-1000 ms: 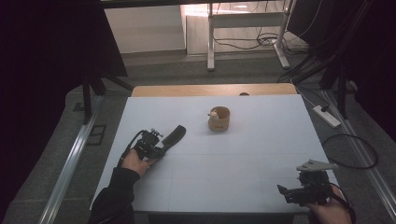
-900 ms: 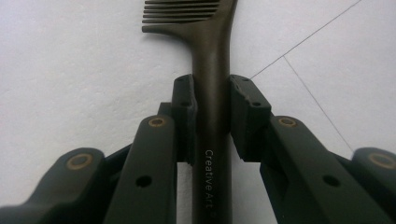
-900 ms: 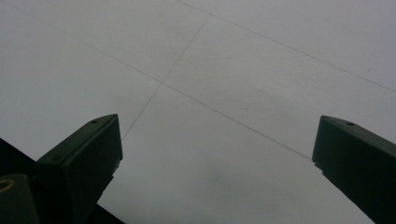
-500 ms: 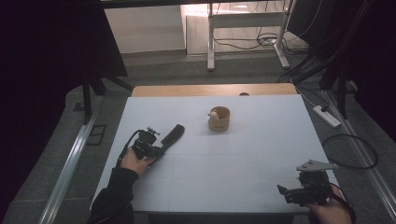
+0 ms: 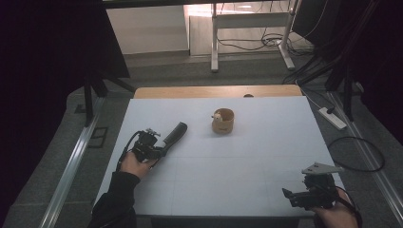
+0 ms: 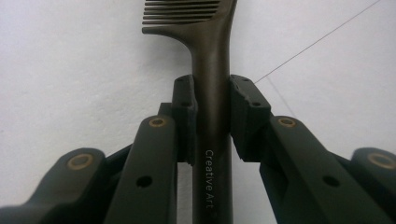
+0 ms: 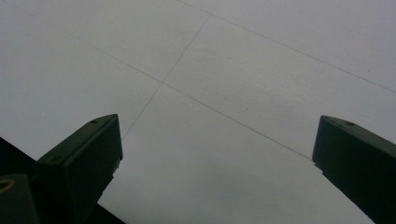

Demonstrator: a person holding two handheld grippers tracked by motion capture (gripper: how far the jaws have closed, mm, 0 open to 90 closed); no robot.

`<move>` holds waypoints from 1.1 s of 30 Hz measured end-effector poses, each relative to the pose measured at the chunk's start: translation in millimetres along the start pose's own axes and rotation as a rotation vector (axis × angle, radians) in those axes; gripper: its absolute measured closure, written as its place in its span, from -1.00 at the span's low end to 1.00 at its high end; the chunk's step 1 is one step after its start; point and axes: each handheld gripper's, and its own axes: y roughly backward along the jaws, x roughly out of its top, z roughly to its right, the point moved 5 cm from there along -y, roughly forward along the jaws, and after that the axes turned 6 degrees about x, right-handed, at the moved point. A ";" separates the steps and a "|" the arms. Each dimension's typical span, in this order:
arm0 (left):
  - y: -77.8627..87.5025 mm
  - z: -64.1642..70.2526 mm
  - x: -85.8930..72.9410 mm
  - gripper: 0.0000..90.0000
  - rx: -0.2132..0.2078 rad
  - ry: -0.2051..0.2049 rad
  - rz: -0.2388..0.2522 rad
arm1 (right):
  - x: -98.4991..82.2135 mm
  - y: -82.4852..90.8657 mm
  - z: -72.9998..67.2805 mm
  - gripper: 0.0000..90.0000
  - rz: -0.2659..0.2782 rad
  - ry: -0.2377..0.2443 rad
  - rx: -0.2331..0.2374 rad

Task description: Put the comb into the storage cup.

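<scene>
L gripper [image 6: 211,93] — tight on comb [image 6: 212,56]

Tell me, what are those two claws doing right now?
Left claw shut on the comb handle, low over the table. Right claw open, empty, near corner. Wooden cup stands ahead, apart; nothing between.

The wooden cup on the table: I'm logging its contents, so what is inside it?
A small pale object pokes above the rim of the wooden cup on its left side; what it is cannot be told. The cup's wall hides whatever lies lower inside.
</scene>
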 end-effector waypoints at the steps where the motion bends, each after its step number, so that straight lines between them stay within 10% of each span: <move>1: 1.3 0.3 0.1 0.60 -0.004 -0.001 0.006 | 0.0 0.0 0.0 -0.95 0.000 0.000 0.000; 33: 27.4 14.2 -0.8 0.60 -0.052 -0.035 0.138 | -0.2 0.6 -0.2 -0.95 0.003 0.001 -0.001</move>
